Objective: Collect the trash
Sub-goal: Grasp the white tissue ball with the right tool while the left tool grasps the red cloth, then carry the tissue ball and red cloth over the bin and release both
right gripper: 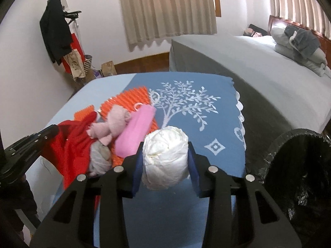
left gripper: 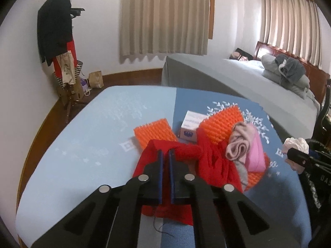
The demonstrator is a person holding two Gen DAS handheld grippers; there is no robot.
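White crumpled paper, a wad of tissue (right gripper: 165,157), sat clamped between the two blue pads of the right tool (right gripper: 165,161), whose jaws were closed on it from both sides to about the wad's own width. The wad was held above the near part of the counter (right gripper: 206,124); whether it touched the cloth could not be told. It was roughly round, with no clear long axis.

The decisive relation: the bin (right gripper: 300,165), lined with a black bag, stood to the right of the held wad, beyond the counter's right edge and lower than it, its mouth open and facing up. The right tool was plainly the nearer one to it. In my judgement the coming move called for a carry to the right over the counter edge, then a release over the opening; a release made too soon could drop the wad on the floor.

Left of the wad lay a pile of soft items: a pink roll (right gripper: 134,130), a pale pink cloth (right gripper: 109,128), a red cloth (left gripper: 182,159) and orange spiked mats (left gripper: 153,133), with a small box (left gripper: 190,127) beyond them.

The left tool (left gripper: 165,155) hung over the red cloth, its jaws nearly together with a narrow gap; nothing showed gripped between them.
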